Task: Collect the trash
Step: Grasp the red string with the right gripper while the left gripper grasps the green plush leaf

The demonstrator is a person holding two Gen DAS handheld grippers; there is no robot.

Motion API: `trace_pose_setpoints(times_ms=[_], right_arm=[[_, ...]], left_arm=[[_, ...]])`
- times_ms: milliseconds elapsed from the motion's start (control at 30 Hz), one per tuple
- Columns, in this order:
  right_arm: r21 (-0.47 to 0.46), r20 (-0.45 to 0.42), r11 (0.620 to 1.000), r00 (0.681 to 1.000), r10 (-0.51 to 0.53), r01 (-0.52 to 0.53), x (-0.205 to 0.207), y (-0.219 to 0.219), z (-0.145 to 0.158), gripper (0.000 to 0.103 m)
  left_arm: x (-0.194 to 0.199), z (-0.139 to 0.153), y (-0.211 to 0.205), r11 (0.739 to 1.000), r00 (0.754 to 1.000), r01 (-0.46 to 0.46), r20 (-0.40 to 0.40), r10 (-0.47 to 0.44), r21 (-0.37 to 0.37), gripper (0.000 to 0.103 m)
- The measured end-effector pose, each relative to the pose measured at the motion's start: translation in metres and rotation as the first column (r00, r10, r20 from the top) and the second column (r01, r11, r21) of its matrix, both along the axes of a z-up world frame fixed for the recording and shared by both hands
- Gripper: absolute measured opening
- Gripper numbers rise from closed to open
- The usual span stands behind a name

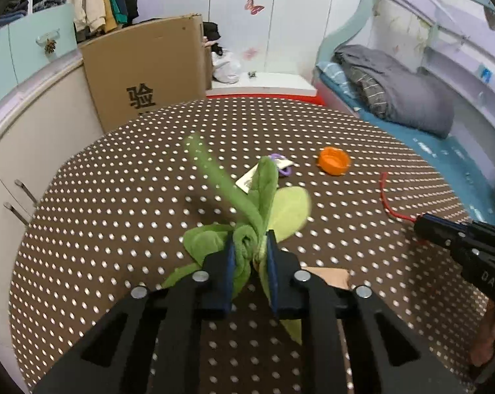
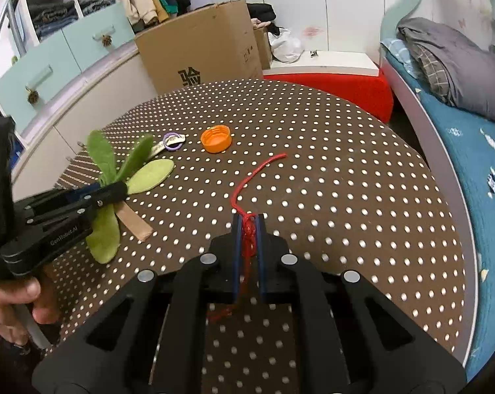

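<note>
Near the front edge of the dotted table (image 1: pixel 83 197), both claws are closed on litter, which fits a two-handed sweep of the scraps. Left claw (image 1: pixel 250 249) is pinched narrow on the bunched middle of the green leaf-shaped scrap (image 1: pixel 264 193), where its lobes meet; gripping that gathered knot, I judge, lets the whole floppy piece come up together instead of one lobe tearing free. Right claw (image 2: pixel 248 229) is clamped tight on the knotted end of the red string (image 2: pixel 247 177), whose free length trails over the cloth toward the table's middle, so lifting should draw the rest along. Just under the green scrap lies a brown card strip (image 2: pixel 134 221), partly covered. Toward the far side rest an orange bottle cap (image 2: pixel 216 138), open side up and holding nothing, and beside it a small tag with a purple ring (image 2: pixel 170 142); neither is touched yet. Beyond the table's far edge stands a cardboard box (image 2: pixel 198 46); its inside is hidden. No bin or bag for the trash can be seen.
</note>
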State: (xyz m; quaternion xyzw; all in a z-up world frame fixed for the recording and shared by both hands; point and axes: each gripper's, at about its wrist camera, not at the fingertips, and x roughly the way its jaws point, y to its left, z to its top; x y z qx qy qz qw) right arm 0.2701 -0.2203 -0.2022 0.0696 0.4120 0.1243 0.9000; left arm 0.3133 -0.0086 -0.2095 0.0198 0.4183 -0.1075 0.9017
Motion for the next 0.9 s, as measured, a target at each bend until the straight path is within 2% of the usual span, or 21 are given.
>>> trace_pose_setpoints(times_ms=[167,333,500,900], right_arm=[[0.035,0.025,0.999,0.999,-0.02,0.019,-0.015,-0.021,0.01,0.008],[0.064,0.059,0.998,0.998,-0.032,0.029,-0.03,-0.042,0.025,0.008],[0.115,0.101,0.993,0.994,-0.034,0.022,-0.044,-0.063,0.044,0.008],[0.227,0.21,0.974,0.977,-0.04,-0.009,-0.079,-0.103,0.093,0.008]], left_arm=[[-0.02,0.008,-0.003,0.999,1.0,0.006,0.031,-0.004,-0.046,0.015],[-0.046,0.028,-0.016,0.995,0.997,0.029,0.079,-0.022,-0.091,0.015],[-0.072,0.05,-0.029,0.991,0.99,0.075,0.125,-0.061,-0.113,0.015],[-0.097,0.103,-0.076,0.977,0.963,0.172,0.23,-0.14,-0.127,0.015]])
